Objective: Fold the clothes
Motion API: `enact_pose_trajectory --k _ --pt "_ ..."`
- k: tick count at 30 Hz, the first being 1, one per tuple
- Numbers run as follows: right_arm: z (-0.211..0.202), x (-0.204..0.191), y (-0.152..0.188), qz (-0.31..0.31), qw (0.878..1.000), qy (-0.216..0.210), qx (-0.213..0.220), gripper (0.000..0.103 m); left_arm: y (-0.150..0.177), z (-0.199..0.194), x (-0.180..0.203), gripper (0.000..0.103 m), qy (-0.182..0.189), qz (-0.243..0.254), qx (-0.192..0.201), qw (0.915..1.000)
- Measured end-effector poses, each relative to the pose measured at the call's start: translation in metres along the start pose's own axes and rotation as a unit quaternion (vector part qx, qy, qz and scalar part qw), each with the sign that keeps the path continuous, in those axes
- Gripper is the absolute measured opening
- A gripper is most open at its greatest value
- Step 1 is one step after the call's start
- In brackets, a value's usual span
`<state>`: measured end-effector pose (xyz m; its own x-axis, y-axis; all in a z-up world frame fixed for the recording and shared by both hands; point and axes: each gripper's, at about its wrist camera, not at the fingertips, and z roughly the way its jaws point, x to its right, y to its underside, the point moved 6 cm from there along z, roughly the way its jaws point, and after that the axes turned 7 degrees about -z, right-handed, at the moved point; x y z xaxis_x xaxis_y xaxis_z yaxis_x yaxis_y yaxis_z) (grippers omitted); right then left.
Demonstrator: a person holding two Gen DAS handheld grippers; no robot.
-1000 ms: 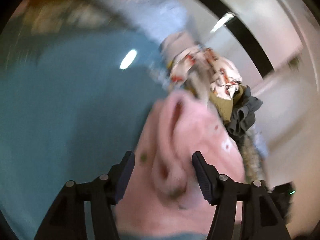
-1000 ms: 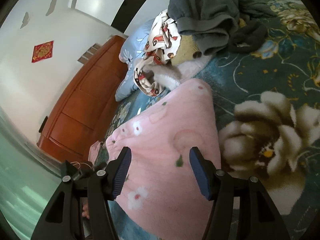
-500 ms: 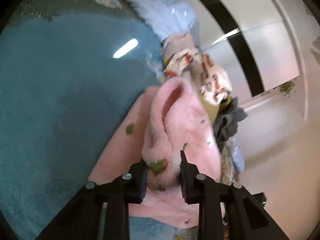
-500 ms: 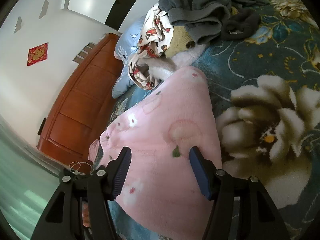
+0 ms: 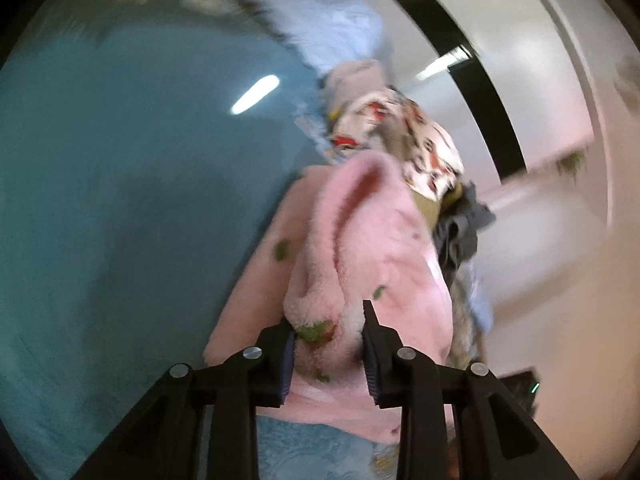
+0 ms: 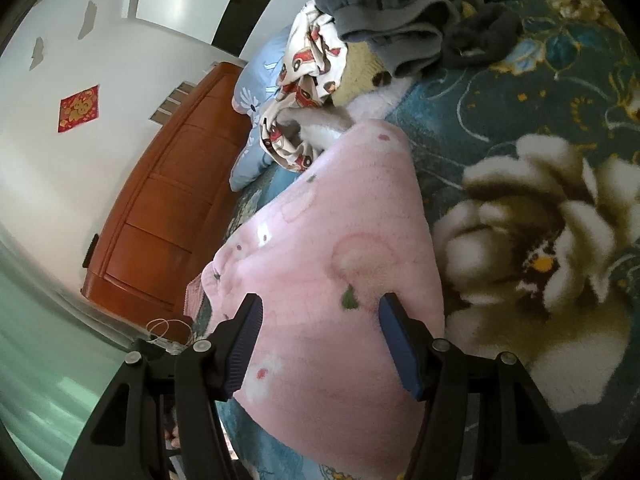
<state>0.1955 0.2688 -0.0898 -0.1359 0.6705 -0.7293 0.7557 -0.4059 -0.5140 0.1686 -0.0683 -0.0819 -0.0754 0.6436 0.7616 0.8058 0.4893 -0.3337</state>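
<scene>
A pink fleece garment (image 5: 372, 248) with small flower prints lies on the bed. My left gripper (image 5: 328, 344) has a raised ridge of that fleece bunched between its pads; the cloth fills the gap and touches both pads, and the jaws are opening slightly. In the right wrist view the same pink garment (image 6: 332, 216) spreads flat. My right gripper (image 6: 320, 340) hovers over its near part, open wide, with its fingers on either side of the cloth and not pinching it.
Beyond the pink garment is a pile: a car-print cloth (image 6: 304, 64), a grey garment (image 6: 400, 0), a dark item (image 6: 480, 40) and a blue pillow (image 6: 250, 92). The teal floral blanket (image 6: 520, 240) covers the bed. A wooden headboard (image 6: 168, 200) stands at left.
My left jaws closed from wide apart onto a fold of the pink fleece and pulled it into a ridge, then eased a little. The right gripper stayed put.
</scene>
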Motion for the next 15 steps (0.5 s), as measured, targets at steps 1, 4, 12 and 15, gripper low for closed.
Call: enact_pose_trajectory --k 1,4,12,15 --pt "-0.001 -0.001 -0.001 -0.002 1.000 0.000 0.001 0.062 -0.003 -0.005 0.008 0.040 -0.011 0.023 0.006 0.9997" --pt "-0.007 -0.014 -0.016 -0.045 0.999 0.013 0.014 0.062 -0.016 -0.018 0.033 0.054 -0.041 0.080 0.042 0.9951" --pt "0.028 -0.008 -0.055 -0.039 0.999 0.036 -0.012 0.062 -0.045 0.034 0.093 0.057 -0.079 0.190 0.041 0.9777" --pt "0.040 0.009 -0.061 -0.008 0.999 0.043 -0.023 0.062 -0.054 0.066 0.075 0.057 -0.125 0.164 0.007 0.9785"
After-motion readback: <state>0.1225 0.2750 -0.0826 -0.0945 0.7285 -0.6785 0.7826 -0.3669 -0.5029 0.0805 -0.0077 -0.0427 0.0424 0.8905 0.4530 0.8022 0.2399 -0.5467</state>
